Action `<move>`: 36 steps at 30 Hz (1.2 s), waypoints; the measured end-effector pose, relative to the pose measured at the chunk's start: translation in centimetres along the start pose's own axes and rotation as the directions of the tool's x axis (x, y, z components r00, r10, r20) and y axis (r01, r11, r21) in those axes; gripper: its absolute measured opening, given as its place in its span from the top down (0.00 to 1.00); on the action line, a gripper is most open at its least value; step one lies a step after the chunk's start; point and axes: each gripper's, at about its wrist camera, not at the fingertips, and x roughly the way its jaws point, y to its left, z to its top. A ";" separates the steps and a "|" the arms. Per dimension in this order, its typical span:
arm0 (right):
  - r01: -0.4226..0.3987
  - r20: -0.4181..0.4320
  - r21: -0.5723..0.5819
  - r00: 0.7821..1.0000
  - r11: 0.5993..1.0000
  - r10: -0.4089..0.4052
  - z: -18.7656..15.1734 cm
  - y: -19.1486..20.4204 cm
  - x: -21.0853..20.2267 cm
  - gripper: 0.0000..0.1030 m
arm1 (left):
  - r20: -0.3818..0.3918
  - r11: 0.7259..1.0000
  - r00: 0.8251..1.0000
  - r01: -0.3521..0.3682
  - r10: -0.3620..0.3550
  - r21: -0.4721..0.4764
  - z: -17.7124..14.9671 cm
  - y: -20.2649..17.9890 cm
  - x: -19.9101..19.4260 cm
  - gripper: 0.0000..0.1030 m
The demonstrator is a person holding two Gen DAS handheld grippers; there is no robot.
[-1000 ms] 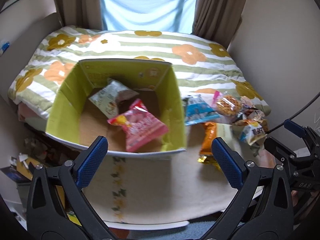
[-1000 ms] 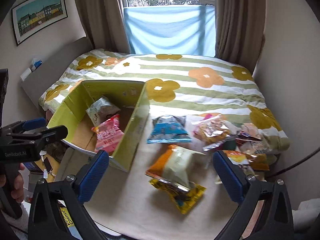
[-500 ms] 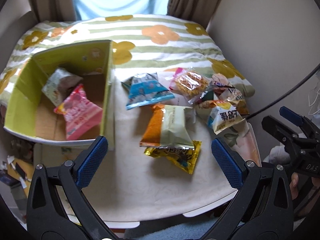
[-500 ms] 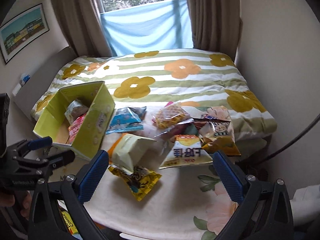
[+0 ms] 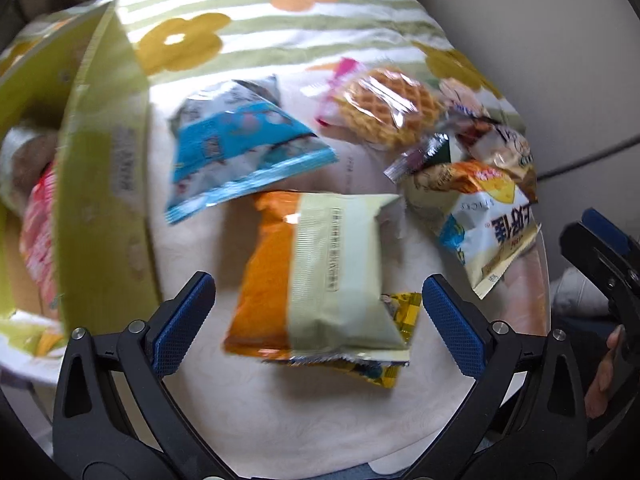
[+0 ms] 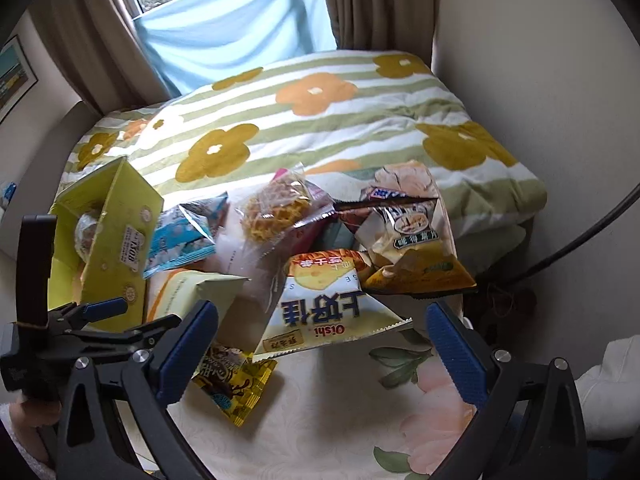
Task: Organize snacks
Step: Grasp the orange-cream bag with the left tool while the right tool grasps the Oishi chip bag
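We have swung the left tongs (image 5: 318,300) off the yellow-green cardboard box (image 5: 108,208); they now hang released over the orange-and-cream snack pouch (image 5: 320,276) on the desk (image 5: 320,412). Right tongs (image 6: 322,328) also released, empty. We judge the pouch next for boxing.

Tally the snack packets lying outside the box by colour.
Blue packet: 1
Clear waffle packet: 1
Orange and pale green packet: 1
Yellow packet: 1
White packet: 1
Brown packet: 1
Total: 6 clear to see; others are partly hidden.
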 end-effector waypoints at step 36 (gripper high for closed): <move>0.046 -0.222 -0.019 0.974 0.999 -0.049 1.4 0.4 9.4 0.00 | -0.064 0.998 0.996 0.063 -0.062 0.013 1.8 1.3 2.9 0.36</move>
